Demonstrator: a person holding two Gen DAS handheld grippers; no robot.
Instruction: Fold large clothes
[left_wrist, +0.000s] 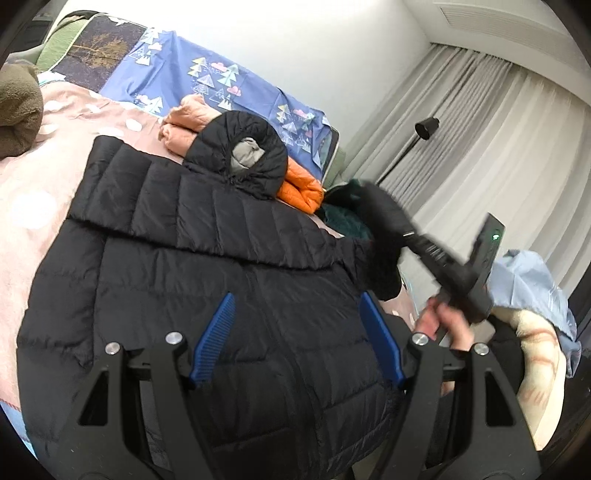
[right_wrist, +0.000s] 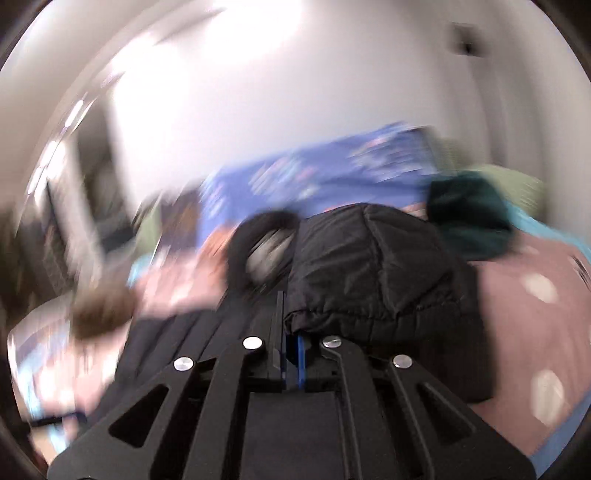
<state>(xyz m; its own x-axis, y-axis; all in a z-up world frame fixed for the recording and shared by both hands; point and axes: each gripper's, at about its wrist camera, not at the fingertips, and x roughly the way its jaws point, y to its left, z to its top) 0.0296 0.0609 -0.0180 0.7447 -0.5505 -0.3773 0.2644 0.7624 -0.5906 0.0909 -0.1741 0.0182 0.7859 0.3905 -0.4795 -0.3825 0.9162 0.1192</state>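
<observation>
You have one black puffer jacket (left_wrist: 221, 266) under your left gripper (left_wrist: 295, 332), and beyond it one peach garment (left_wrist: 188, 118), one orange garment (left_wrist: 299, 190) and one dark green garment (left_wrist: 345, 218).

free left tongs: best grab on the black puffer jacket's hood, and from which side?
Probably the rim of the hood on the black puffer jacket. It stands up in a ring around the grey lining, the only raised edge there; the body lies flat. Bring the open left tongs straight ahead over the jacket's body, one pad inside the opening, one outside. The right tongs are shut on a sleeve.
</observation>
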